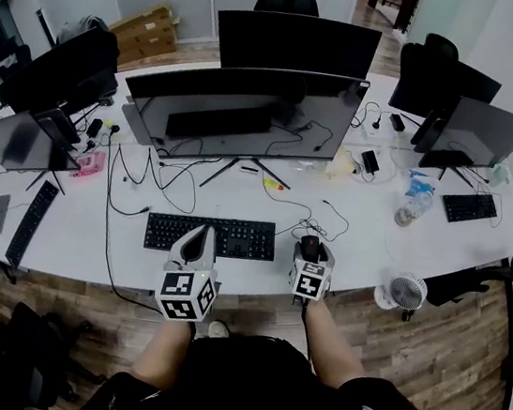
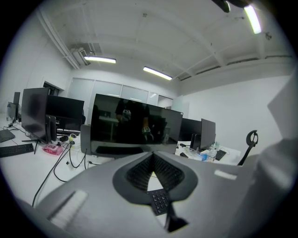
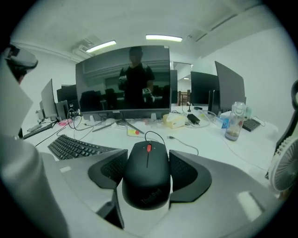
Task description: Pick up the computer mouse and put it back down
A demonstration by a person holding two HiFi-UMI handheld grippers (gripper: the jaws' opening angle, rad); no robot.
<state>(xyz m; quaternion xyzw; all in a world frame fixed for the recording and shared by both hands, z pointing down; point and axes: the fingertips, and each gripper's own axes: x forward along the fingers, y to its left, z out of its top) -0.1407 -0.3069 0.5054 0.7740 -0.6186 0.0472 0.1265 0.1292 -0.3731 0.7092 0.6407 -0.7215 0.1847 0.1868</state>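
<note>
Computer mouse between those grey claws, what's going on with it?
A person sitting at the white desk holds a gripper in each hand. The right gripper has the black computer mouse between its jaws, with the pads against the mouse's sides. Its cable trails off across the desk. The left gripper is shut with nothing in it, above the keyboard.

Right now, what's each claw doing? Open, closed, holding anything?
Left claw: closed, tips together, holding nothing.
Right claw: closed on the computer mouse, pads against its sides.
</note>
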